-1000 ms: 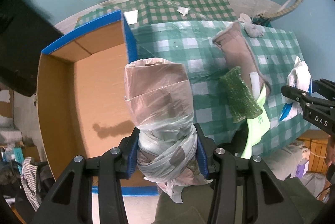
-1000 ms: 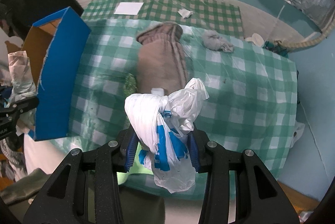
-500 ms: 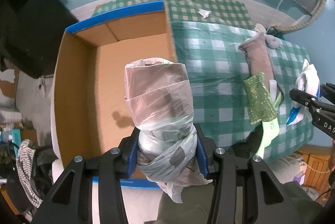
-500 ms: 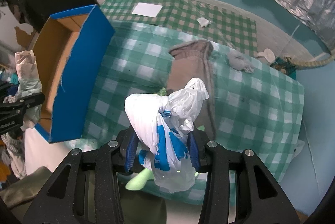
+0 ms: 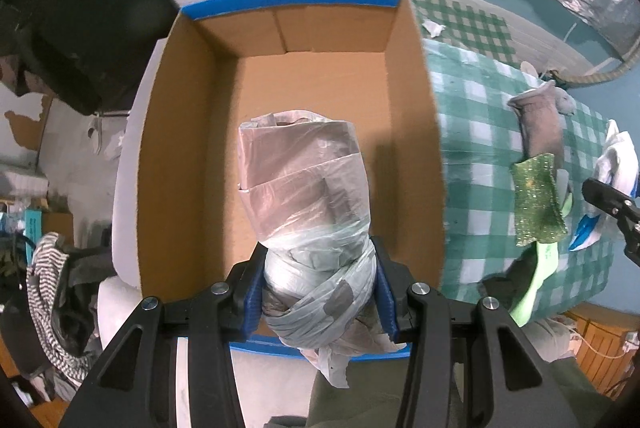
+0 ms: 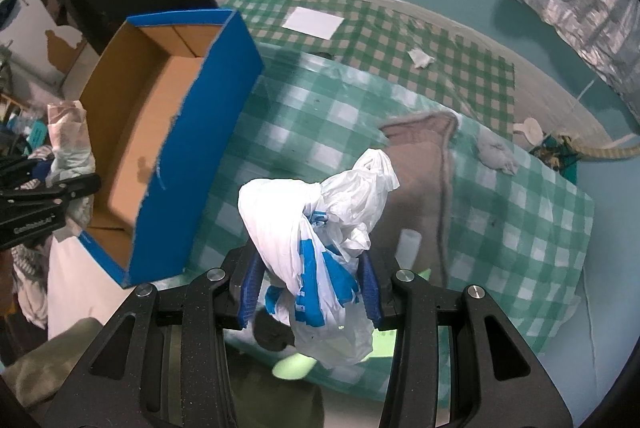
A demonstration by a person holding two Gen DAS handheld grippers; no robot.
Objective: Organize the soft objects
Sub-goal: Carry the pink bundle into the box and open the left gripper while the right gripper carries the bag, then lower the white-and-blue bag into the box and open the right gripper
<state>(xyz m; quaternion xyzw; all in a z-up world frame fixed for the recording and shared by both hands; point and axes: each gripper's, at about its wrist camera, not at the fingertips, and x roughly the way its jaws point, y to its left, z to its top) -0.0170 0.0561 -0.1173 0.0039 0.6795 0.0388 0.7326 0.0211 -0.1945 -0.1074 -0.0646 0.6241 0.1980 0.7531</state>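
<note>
Left tool (image 5: 318, 292) clamps pinkish bag bundle (image 5: 308, 188) over box (image 5: 192, 148); right tool (image 6: 308, 288) clamps white-blue bag (image 6: 316, 224).

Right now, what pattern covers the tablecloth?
Green-and-white checks on the tablecloth, clearest in the right wrist view.

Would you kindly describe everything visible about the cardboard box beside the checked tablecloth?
The cardboard box is an open-topped carton, plain brown inside and blue outside, with blue along its rim. Its floor shows nothing lying on it, only a small dark mark and shadows. It stands upright at the left edge of the green checked tablecloth. The left gripper holds a knotted translucent bag above its opening; whether the bag touches the box cannot be told.
</note>
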